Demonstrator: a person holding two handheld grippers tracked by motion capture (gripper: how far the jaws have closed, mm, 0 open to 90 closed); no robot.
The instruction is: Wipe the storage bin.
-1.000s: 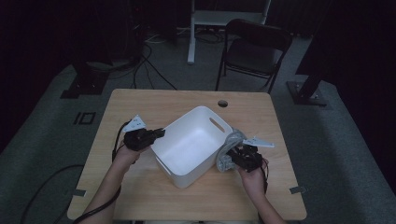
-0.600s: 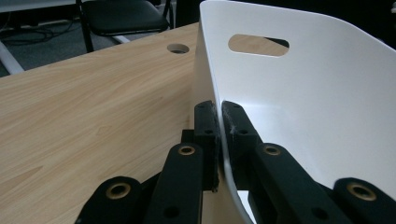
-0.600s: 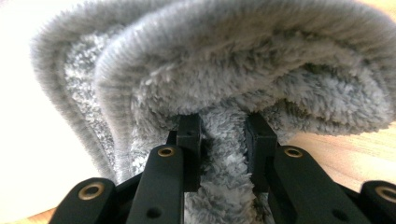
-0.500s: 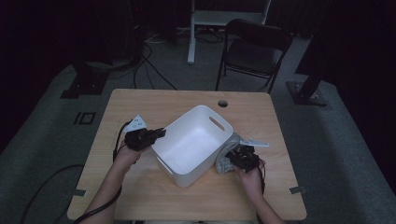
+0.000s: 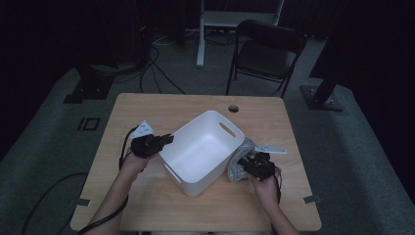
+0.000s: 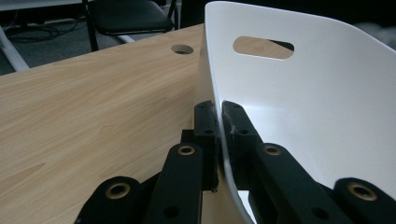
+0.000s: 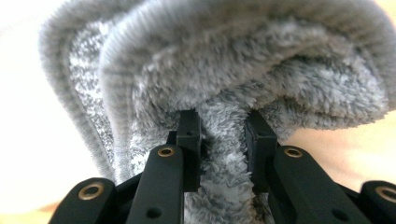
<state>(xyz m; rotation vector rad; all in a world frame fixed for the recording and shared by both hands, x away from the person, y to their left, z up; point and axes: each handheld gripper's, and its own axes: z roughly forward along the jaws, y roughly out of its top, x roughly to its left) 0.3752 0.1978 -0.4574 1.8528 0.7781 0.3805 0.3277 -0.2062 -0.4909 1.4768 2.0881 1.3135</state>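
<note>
At the left we see the left gripper [image 6: 218, 112] pinching the rim of the white bin [image 5: 203, 147]; one jaw is outside the wall and the other inside, and the wall stands tightly between them. The bin rests on the wooden surface [image 5: 147, 205], just to the right of this gripper. On the other side of the bin, the right gripper [image 7: 222, 126] is closed on a fold of the grey fluffy cloth [image 7: 224, 70]. The cloth bulges above its jaws and lies against the outer wall of the bin.
</note>
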